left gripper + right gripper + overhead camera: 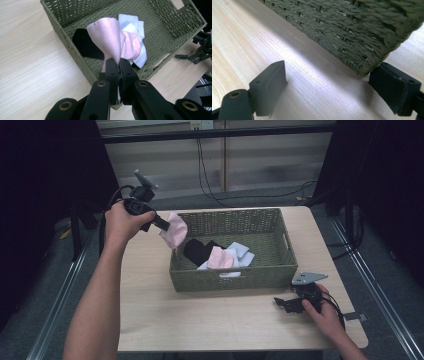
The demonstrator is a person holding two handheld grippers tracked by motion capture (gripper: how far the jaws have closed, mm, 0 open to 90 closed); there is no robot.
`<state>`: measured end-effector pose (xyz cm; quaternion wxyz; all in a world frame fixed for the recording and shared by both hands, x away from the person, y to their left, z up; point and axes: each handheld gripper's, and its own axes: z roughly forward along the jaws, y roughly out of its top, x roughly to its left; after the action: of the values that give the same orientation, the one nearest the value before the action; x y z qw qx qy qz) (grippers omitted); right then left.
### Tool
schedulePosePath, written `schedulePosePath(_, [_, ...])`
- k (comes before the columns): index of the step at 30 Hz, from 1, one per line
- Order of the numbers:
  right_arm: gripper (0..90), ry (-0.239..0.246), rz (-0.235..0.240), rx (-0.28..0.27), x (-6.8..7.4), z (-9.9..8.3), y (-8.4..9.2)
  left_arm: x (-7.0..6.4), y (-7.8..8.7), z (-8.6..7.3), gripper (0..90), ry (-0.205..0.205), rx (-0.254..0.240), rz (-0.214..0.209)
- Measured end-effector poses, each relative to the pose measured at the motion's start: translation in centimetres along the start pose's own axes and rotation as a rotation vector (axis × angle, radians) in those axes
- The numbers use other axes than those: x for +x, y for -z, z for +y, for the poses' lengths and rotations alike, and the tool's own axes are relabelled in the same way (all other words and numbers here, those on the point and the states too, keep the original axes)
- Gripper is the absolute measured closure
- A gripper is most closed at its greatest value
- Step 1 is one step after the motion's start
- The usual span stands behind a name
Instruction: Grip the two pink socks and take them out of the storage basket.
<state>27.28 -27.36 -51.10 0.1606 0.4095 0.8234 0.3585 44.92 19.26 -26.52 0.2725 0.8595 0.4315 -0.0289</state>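
Behind the left tongs (119, 65), the pink sock (107, 40) hides part of the black sock (86, 45), while the basket (75, 15) is cut off above.

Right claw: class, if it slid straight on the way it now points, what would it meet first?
Probably the woven basket. The right claw rests open on the table, aimed at the basket's near corner, which sits close by one pad; how far off it is cannot be judged.

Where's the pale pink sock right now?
High view: pale pink sock hangs from the left gripper, above the green woven basket's left rim.
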Motion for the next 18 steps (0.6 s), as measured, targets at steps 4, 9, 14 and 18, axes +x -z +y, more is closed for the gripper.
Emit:
schedulePosePath(4, [13.6, 0.0, -0.001, 0.0, 0.0, 0.0, 0.0, 0.6, 0.3, -0.5, 87.1, 0.014, -0.004, 0.005])
schedulePosePath(9, [13.6, 0.001, -0.001, 0.001, 0.0, 0.0, 0.0, 1.3, 0.9, -1.1, 87.2, 0.031, -0.006, 0.013])
schedulePosePath(14, [13.5, -0.001, -0.001, 0.001, 0.0, 0.0, 0.0, 1.8, 1.4, -1.6, 87.2, 0.049, -0.016, 0.027])
schedulePosePath(18, [13.4, -0.001, -0.002, 0.001, 0.0, 0.0, 0.0, 2.4, 1.6, -2.1, 87.2, 0.057, -0.014, 0.033])
